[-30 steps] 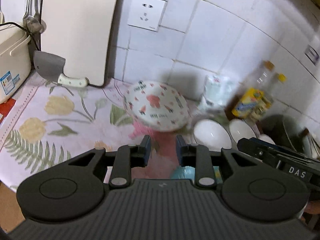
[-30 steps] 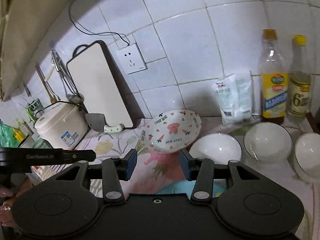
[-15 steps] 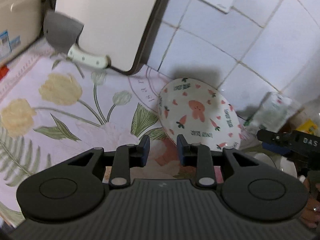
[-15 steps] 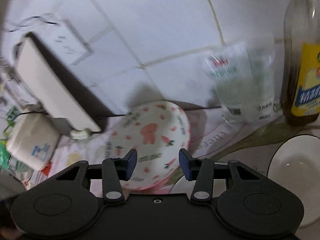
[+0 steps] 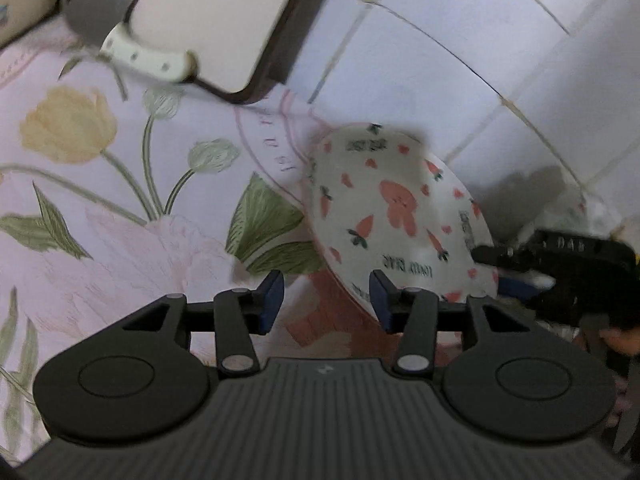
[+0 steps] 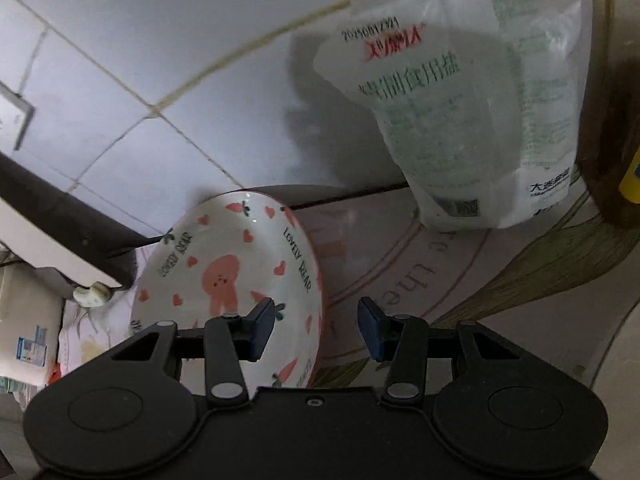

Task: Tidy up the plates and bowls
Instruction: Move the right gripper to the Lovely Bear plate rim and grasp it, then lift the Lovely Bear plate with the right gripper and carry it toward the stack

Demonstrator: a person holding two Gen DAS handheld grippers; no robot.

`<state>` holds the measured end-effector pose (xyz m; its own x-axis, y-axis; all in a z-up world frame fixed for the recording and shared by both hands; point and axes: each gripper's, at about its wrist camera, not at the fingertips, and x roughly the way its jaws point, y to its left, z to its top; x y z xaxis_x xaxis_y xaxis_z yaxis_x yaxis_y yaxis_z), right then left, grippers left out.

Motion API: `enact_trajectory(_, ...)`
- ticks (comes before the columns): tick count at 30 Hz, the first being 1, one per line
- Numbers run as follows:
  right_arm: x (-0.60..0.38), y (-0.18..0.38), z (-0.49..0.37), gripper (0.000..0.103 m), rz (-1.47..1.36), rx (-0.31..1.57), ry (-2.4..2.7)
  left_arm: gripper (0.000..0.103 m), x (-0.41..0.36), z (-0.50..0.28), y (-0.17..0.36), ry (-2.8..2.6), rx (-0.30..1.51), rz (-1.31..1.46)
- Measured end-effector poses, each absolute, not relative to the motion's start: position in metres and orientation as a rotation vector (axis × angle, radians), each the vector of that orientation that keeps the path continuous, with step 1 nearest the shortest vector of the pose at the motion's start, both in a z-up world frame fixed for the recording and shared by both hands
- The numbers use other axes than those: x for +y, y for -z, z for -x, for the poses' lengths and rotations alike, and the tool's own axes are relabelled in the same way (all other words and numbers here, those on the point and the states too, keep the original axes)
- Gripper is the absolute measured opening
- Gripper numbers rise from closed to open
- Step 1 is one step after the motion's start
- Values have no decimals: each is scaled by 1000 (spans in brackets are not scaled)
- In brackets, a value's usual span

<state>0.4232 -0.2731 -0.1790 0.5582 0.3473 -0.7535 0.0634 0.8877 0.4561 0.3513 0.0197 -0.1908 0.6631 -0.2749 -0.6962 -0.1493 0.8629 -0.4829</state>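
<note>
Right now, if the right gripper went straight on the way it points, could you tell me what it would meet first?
Most likely the rim of the tilted plate: the open right gripper has that edge between its fingers, though depth is unclear.

A flowered cloth [image 5: 120,216] covers the counter, pale pink with a yellow tulip, green leaves and a ring of lettering. The landmark is the bear-print plate [image 5: 400,216]: it stands tilted on its edge on the cloth, its top rim close against the tiled wall. To the left of the plate, a white cutting board [image 5: 208,12] with a dark rim stands on the cloth, leaning back. Beside that board's lower corner lies a cleaver [image 5: 120,36], grey blade and white riveted handle. To the right of the plate in the right wrist view, a white printed bag [image 6: 472,120] stands on the cloth against the wall. Further right, a dark bottle [image 6: 616,128] stands partly out of view.
</note>
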Motion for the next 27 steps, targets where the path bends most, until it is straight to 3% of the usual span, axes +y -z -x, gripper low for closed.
enact_trajectory(3,-271,185,-430,47,-485,986,-183,43,28,-354,200,84,860,609)
enact_trajectory(6,-265,188,-436,23,-469,989,-178,36,36,-354,208,103,848,669)
enact_trajectory(12,-268,189,-433,16,-523,1014,-179,9,49,-360,228,180,875,889)
enact_trajectory(16,-276,178,-421,10,-579,994,-214,10,30,-361,210,154,872,686)
enact_trajectory(27,-264,152,-392,13,-532,987,-293,13,38,-342,171,138,912,551)
